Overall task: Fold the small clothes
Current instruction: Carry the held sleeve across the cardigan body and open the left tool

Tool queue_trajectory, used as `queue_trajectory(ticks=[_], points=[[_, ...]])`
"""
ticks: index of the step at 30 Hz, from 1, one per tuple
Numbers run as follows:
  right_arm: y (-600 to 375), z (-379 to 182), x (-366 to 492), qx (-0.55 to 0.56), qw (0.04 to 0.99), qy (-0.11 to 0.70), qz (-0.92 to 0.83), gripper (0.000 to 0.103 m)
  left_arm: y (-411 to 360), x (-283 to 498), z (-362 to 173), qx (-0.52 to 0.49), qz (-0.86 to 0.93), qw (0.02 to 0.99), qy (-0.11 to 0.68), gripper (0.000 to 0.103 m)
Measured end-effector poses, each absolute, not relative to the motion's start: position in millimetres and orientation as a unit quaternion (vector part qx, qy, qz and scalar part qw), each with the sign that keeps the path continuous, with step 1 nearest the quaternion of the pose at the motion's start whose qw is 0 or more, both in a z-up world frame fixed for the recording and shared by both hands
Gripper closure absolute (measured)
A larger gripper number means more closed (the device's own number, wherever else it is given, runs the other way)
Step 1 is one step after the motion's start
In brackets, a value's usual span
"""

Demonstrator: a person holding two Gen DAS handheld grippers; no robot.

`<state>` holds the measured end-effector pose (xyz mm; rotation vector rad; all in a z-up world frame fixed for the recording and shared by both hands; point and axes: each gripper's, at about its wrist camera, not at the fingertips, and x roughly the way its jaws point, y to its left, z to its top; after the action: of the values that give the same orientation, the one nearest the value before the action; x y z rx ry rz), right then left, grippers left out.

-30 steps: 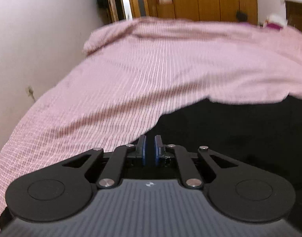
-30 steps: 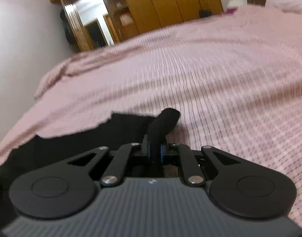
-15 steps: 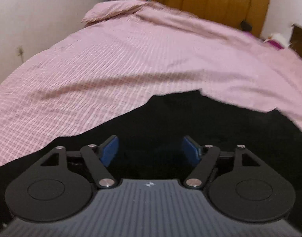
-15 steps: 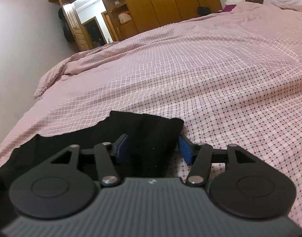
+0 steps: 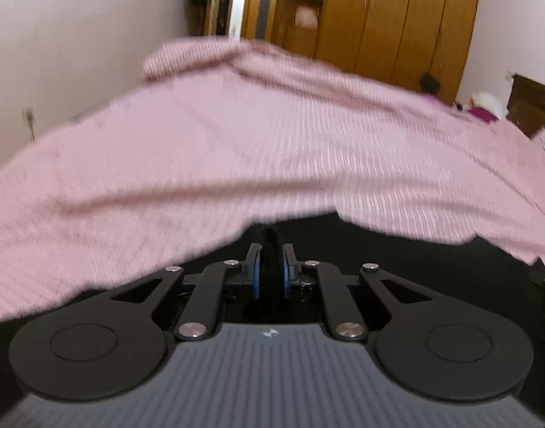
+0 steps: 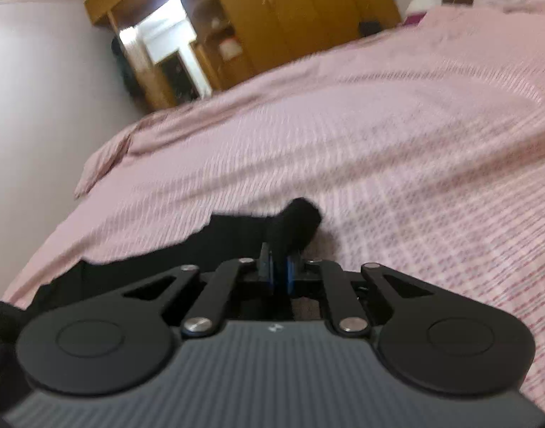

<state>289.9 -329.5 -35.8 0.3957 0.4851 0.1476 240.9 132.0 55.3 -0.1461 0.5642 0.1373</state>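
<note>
wall [image 5: 76, 35]: pale, plain, far left in both wrist views; small outlet low down in the left view.
doorway [image 6: 169, 39]: bright opening beyond the far end of the bed.
wardrobe [image 5: 390, 18]: brown wood doors, past the bed, behind and right of the doorway.
bedspread [image 5: 272, 149]: pink checked, covers the whole bed; both views are motion-blurred.
black garment [image 5: 397, 249]: lies flat on the near edge of the bedspread, spanning both views; in the right view its body runs off to the left of the gripper.
left gripper [image 5: 270, 267]: jaws just closed in, blue pads narrow with a ridge of black garment pinched between them; fabric bunches up just past the tips.
right gripper [image 6: 280, 271]: jaws just closed in too, pads nearly together, clamping the garment's right edge; a rolled tuft of black cloth sticks out beyond the tips, over the pink cover.
far right: pillow and a purple-and-white object near a dark headboard, too blurred to identify.
</note>
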Motion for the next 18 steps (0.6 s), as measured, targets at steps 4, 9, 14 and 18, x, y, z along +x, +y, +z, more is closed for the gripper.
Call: queue_trajectory(ticks=[4,9,14,18], points=[[-326,-39,296,0.166,0.955,0.243,0.034,0.094,141,268,35,-0.059,0.081,0.946,0.307,0.09],[-327,-49,308,0.17,0.946,0.276,0.026,0.092,149,288,-12,-0.035,0.124,0.924,0.36,0.088],[-330,-49,309,0.178,0.94,0.288,0.032,0.084,148,288,-7,-0.007,0.153,0.92,0.36,0.064],[-332,-38,300,0.171,0.942,0.286,0.033,0.058,153,274,14,-0.017,0.16,0.925,0.344,0.048]])
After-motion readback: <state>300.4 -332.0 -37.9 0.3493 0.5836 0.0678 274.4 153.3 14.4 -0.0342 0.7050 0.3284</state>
